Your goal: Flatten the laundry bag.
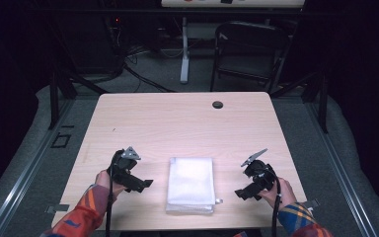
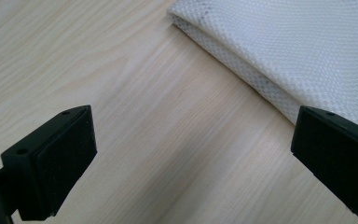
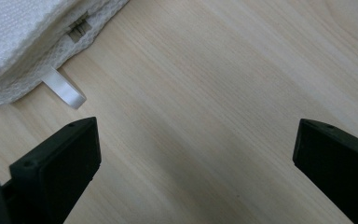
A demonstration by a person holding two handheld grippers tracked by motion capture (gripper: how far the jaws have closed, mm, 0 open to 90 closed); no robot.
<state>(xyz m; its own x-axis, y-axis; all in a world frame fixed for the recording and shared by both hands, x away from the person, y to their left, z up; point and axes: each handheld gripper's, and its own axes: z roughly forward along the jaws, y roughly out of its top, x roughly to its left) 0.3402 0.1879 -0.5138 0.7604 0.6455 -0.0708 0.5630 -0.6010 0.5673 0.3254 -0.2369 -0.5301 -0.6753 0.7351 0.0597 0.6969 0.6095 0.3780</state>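
A folded white mesh bag (image 1: 190, 183) lies flat near the table's front edge, between my two hands. My left gripper (image 1: 145, 184) hovers just left of it, jaws open and pointing toward it, with bare wood between them. In the left gripper view the mesh bag (image 2: 303, 51) fills the upper right, past the jaws. My right gripper (image 1: 241, 193) stands open to the right of the bag. In the right gripper view the bag's corner (image 3: 32, 42) and its white ribbon tab (image 3: 65, 91) lie at the upper left.
The light wooden table (image 1: 177, 123) has a dark round grommet (image 1: 217, 104) near its far edge. Beyond the table stand a dark folding chair (image 1: 249, 49) and a white post (image 1: 184, 49) with cables on the floor.
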